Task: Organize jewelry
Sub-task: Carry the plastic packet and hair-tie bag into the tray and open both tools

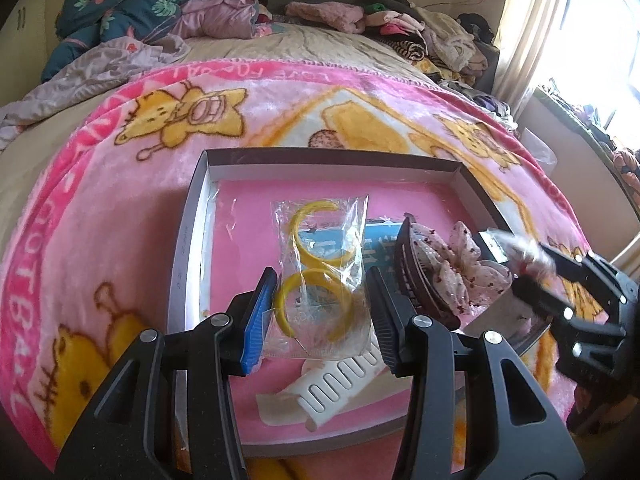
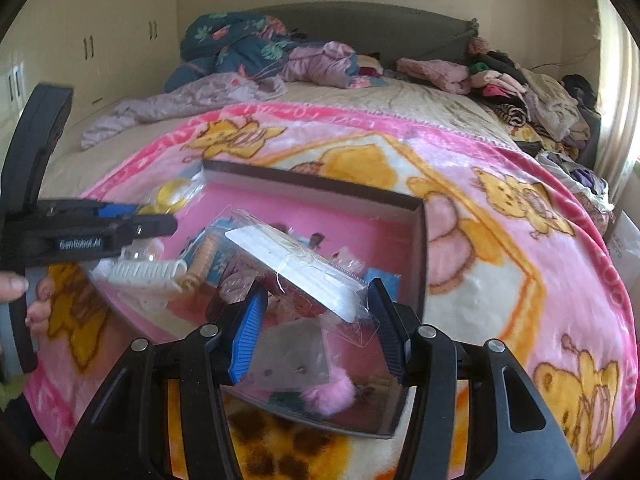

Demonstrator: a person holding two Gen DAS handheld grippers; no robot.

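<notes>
Both grippers, left gripper (image 1: 320, 312) and right gripper (image 2: 314, 328), pinch crinkly packets: yellow hoops packet (image 1: 320, 280) (featherlight, slippery) at six o'clock, clear packet (image 2: 304, 276) likewise by its edges.

A bed (image 2: 400, 92) with a grey headboard (image 2: 360, 20) stands against cream walls, clothes heaped along its far edge, cupboards (image 2: 88, 48) at left, a bright curtained window (image 1: 592, 32) at right.

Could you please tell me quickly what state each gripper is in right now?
Left gripper: shut on the clear plastic packet of yellow hoop earrings.
Right gripper: shut on the clear plastic packet with a white card.
</notes>
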